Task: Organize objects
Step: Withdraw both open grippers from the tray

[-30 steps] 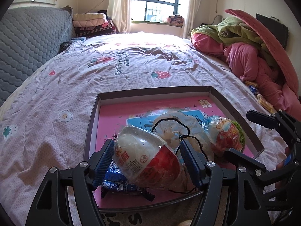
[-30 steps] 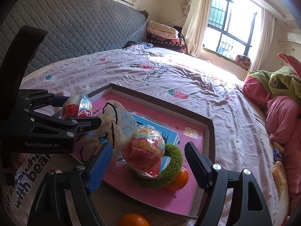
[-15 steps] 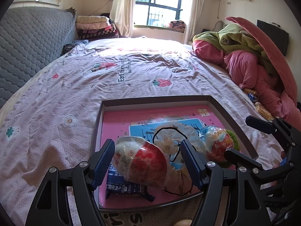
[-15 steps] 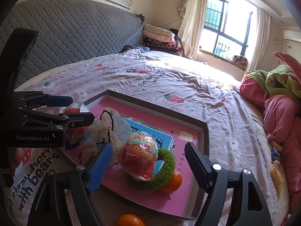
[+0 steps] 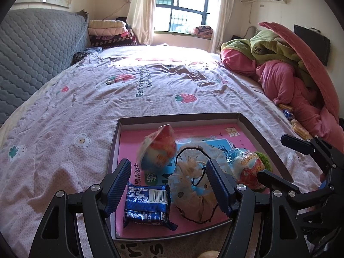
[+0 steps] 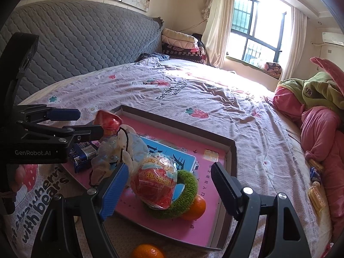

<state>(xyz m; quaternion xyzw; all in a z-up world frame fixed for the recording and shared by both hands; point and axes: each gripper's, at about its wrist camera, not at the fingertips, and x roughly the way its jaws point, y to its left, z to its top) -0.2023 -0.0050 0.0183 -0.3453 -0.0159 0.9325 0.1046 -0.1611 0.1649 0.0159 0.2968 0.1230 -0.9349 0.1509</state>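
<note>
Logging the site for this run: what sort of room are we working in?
Most likely a home bedroom: the tray sits on a bed with a quilted headboard, and folded blankets are stacked by the curtained window.

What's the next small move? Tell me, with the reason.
Probably draw the right gripper back and down toward the loose orange: it lies on the bedsheet just outside the tray, while this gripper is open and holds nothing.

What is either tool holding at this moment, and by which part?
Nothing. The left tool is open, with the wrapped egg toy blurred and free beyond its fingers. The right tool is open around another egg toy, not touching it.
</note>
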